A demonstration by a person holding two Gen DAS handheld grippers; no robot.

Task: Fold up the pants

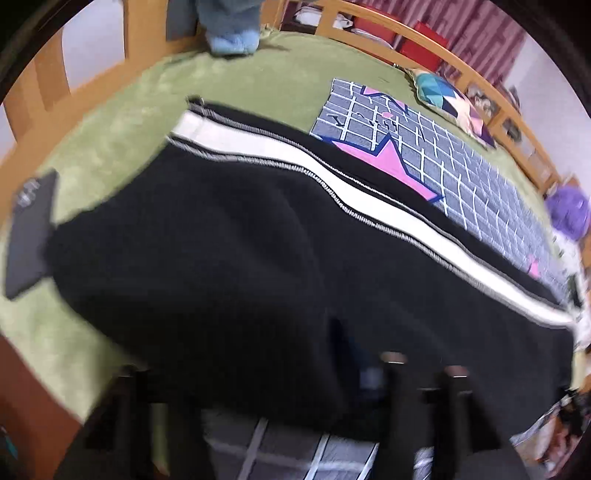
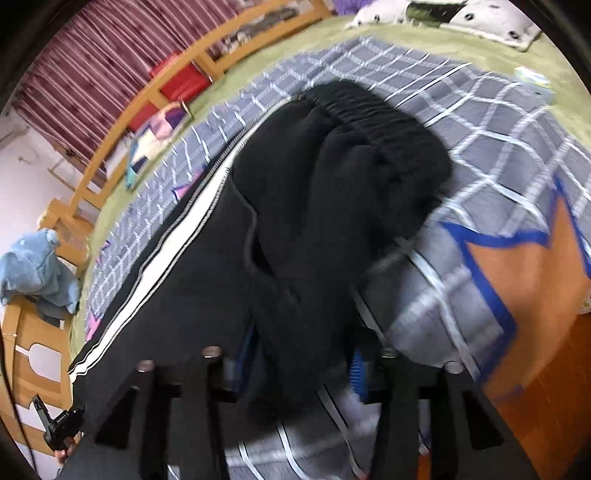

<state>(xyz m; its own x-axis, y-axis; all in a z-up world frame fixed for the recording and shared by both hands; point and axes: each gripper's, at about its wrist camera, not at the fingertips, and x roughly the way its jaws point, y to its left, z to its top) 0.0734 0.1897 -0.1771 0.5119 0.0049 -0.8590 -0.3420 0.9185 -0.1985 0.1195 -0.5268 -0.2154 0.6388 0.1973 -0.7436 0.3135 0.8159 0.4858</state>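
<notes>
**On the bed, mid-fold: both grippers have the near edge of the pants**

Across the green bed (image 1: pixel 110 122), on top of a grey checked blanket (image 1: pixel 461 173), lie the black pants (image 1: pixel 221 240) with a white side stripe (image 1: pixel 280 155) running along the far edge. The waistband (image 2: pixel 373 107) end is bunched up in the right wrist view, and the leg end reaches toward the wooden bed frame (image 1: pixel 136 33) in the left one.

Left hand-held gripper (image 1: pixel 291 376): it's down at the near edge of the fabric, with cloth draped over and between the fingers. Looks clenched on the pants to me, though it's blurry enough that I wouldn't swear to it. Right hand-held gripper (image 2: pixel 295 365): a ridge of black fabric runs straight between its blue pads (image 2: pixel 356 373), so I'd say it's grasping the pants near the waist.

My read is that this is the lengthwise fold, with the near edge lifted to go over onto the striped far edge. Next move needs both hands travelling together at the same height, so the fabric lands flat and the edges line up. That lump at the waistband probably wants smoothing too.
</notes>
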